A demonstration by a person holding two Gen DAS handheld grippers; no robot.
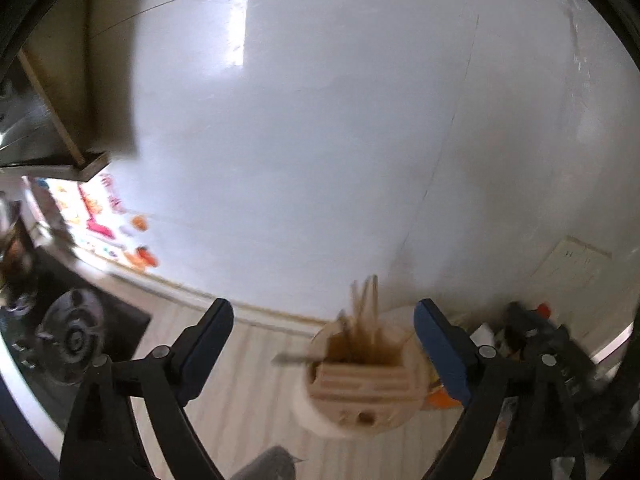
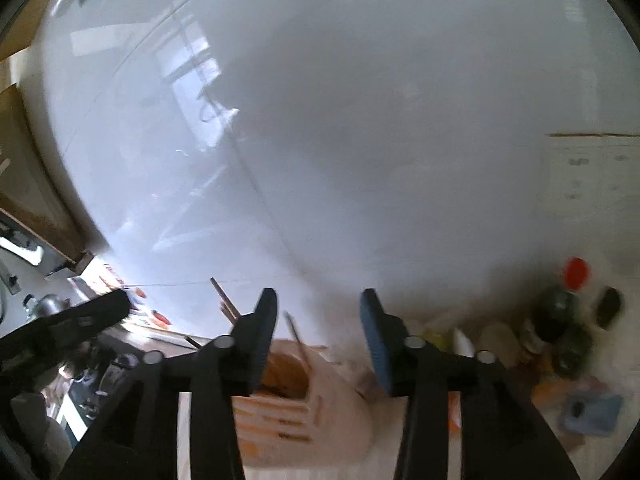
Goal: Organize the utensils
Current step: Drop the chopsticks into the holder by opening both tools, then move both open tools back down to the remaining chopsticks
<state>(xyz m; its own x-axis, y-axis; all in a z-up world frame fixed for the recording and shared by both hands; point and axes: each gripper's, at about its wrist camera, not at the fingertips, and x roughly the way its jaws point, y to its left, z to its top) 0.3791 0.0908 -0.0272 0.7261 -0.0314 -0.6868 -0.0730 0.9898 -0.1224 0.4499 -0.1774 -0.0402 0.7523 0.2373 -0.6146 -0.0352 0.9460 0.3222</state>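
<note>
The left gripper [image 1: 324, 340] gapes wide and empty. Ahead, right of centre, stands the holder [image 1: 360, 384] with chopsticks [image 1: 366, 308], blurred. The right gripper [image 2: 318, 336] stands part open over it, seemingly gripping nothing.

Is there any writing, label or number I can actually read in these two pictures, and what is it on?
None can be read.
Colourful poster on the wall: red marks, too blurred.
Pale sheet on the wall: faint grey marks, too blurred.
Bottles by the wall: labels too blurred.
Utensil holder: no writing seen.
</note>
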